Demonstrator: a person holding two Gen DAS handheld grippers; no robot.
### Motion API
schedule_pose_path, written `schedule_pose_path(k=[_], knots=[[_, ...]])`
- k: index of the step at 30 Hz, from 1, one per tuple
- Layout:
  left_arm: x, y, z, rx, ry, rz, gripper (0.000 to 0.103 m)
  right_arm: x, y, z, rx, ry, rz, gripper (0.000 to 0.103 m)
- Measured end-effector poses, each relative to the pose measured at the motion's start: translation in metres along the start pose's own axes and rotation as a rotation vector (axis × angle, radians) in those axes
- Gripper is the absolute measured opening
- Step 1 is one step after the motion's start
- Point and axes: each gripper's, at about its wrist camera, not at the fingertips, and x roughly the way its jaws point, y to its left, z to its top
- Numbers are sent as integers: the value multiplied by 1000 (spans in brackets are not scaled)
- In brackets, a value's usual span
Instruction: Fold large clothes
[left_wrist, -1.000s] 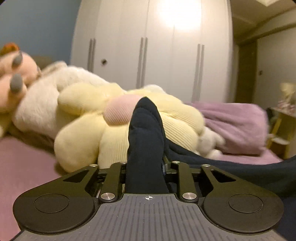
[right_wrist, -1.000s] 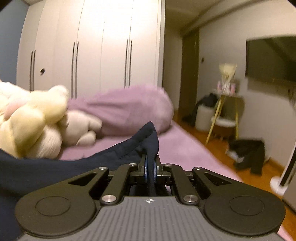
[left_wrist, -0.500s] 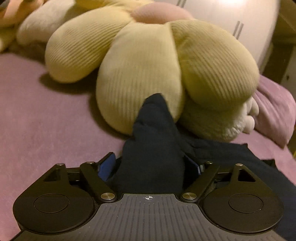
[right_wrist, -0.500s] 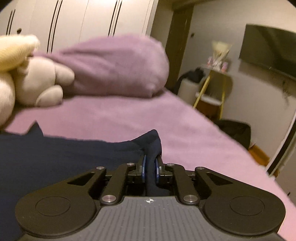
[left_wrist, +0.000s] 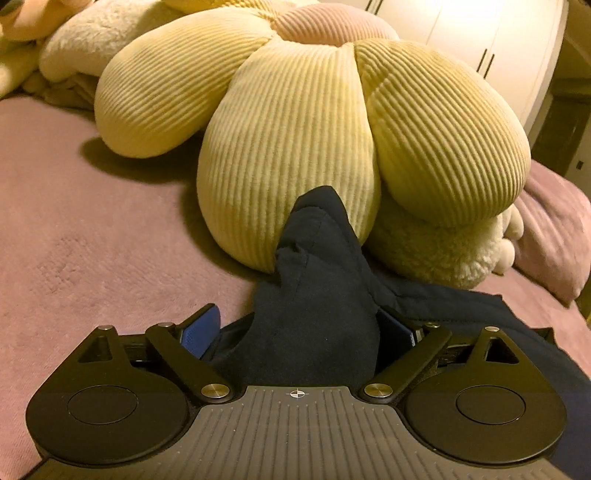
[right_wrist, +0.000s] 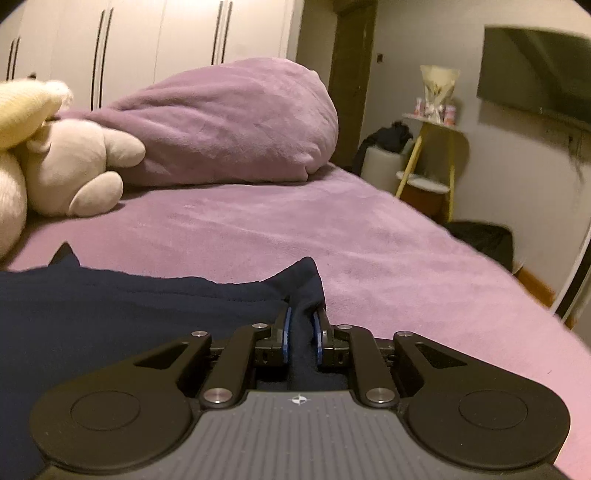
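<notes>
A dark navy garment (left_wrist: 317, 295) lies on the pink bed cover (left_wrist: 92, 258). In the left wrist view its bunched corner rests loose between the spread blue pads (left_wrist: 201, 328) of my left gripper (left_wrist: 299, 328), which is open. In the right wrist view the garment (right_wrist: 110, 317) spreads flat to the left. My right gripper (right_wrist: 303, 328) still has a fold of it between its blue pads (right_wrist: 287, 328), which stand slightly apart; the grip looks loosened.
A big yellow flower-shaped plush cushion (left_wrist: 314, 129) sits right ahead of the left gripper, touching the garment tip. A beige plush toy (right_wrist: 74, 166) and a purple pillow (right_wrist: 221, 125) lie at the bed's head. The bed edge (right_wrist: 480, 266) drops off at the right.
Both grippers came down from the air to the bed with the garment. The left jaws opened wide and released the corner. The right jaws parted slightly.
</notes>
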Motion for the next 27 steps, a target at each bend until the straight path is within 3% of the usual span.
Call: schedule_pose_path(k=[4,5,6,8,11,14,17,20,23,27], knots=[[-18,12,5,-75,-5,12,96,-4,-9,1,61,-10,26,16],[-26,12,10,-80,2,42,96,-8,-14,1,93,-25,35,24],[-35,10,13,-64,-6,61,96,-13,-20,3,126,-40,44,39],[-65,-1,17,10,-82,28,96,-24,-32,8,179,-56,64,54],[-95,-30,12,99,-140,-54,96,-62,-37,21,202,-138,27,54],[-92,-68,-4,143,-95,-166,96,-95,-18,26,174,-185,170,54],[-70,-94,-28,244,-56,-129,96,-102,23,23,143,-108,345,46],[-45,-95,-44,281,-6,-76,97,-90,63,11,85,-11,431,41],[-36,-100,-49,313,-13,-42,99,-67,85,-19,12,46,416,38],[-39,-96,-44,307,-7,-45,100,-58,88,-30,9,16,408,38]])
